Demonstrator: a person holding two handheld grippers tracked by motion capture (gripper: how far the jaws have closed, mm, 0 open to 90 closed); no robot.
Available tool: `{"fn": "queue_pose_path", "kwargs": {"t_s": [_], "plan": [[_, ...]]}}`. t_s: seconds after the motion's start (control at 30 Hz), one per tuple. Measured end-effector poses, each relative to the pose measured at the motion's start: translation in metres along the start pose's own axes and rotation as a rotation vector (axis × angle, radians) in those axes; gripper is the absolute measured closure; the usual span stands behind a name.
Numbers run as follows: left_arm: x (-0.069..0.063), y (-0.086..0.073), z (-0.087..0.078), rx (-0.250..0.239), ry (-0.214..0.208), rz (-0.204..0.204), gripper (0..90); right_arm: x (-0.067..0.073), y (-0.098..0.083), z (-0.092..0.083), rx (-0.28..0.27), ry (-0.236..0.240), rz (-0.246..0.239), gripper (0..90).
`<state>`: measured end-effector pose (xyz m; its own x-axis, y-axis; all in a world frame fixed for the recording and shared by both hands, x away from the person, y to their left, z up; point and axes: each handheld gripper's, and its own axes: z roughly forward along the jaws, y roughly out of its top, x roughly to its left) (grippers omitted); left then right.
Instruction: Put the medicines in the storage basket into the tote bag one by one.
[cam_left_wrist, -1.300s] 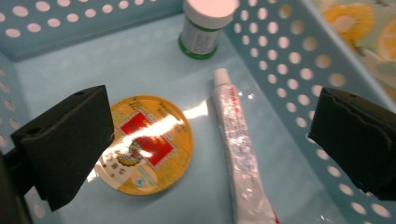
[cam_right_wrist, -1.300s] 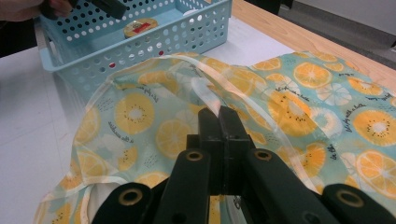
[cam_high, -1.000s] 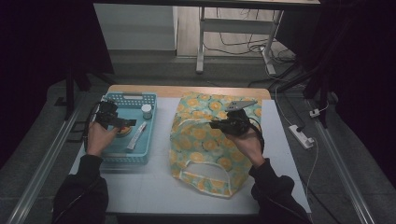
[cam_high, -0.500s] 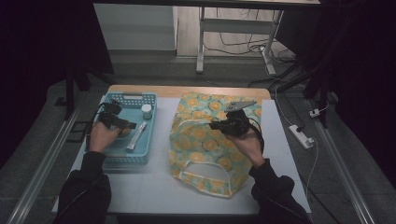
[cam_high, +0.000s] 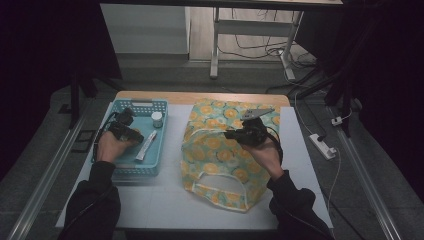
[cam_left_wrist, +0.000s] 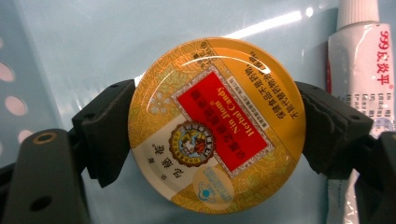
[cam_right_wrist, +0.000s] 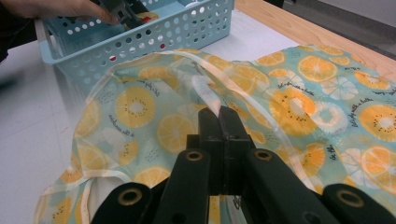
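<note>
A round yellow and red herbal candy tin (cam_left_wrist: 205, 93) lies on the floor of the light blue basket (cam_high: 150, 107). My left gripper (cam_left_wrist: 215, 133) reaches down around it. Its jaws have just been closing, and the black pads (cam_left_wrist: 105, 130) now touch the tin on both sides. In the high view the left gripper (cam_high: 131, 131) is inside the basket. My right gripper (cam_right_wrist: 220, 112) is shut on the translucent handle strap (cam_right_wrist: 205, 88) of the orange-slice patterned bag (cam_right_wrist: 289, 102), lifting the bag's mouth. From above, the right gripper (cam_high: 234, 135) hovers over the bag (cam_high: 220, 155).
A white ointment tube (cam_high: 146, 146) and a small white bottle (cam_high: 157, 119) lie in the basket beside the tin; the tube (cam_left_wrist: 359, 65) is just right of the jaws. A power strip (cam_high: 322, 146) sits off the table's right edge. The table's wooden far edge (cam_high: 200, 96) is behind the bag.
The left hand has edged slightly to the right inside the basket. The right hand and the bag have kept still.
</note>
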<state>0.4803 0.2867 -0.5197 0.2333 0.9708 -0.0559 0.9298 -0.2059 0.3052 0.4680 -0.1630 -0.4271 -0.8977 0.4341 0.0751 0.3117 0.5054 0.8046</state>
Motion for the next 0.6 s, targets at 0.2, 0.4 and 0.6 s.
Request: {"fn": "queue_pose_path", "kwargs": {"t_s": [0.2, 0.4, 0.6], "plan": [[0.004, -0.001, -0.007, -0.043, -0.045, -0.039, 20.3, 0.0, 0.0, 0.0, -0.003, 0.0, 0.0, 90.0], [0.003, -0.003, -0.016, -0.11, -0.081, -0.027, 20.4, 0.0, 0.0, -0.001, -0.005, -0.001, 0.003, 90.0], [-0.003, -0.004, -0.035, -0.185, -0.111, 0.004, 20.4, -0.001, 0.001, -0.002, -0.015, -0.003, 0.002, 90.0]]}}
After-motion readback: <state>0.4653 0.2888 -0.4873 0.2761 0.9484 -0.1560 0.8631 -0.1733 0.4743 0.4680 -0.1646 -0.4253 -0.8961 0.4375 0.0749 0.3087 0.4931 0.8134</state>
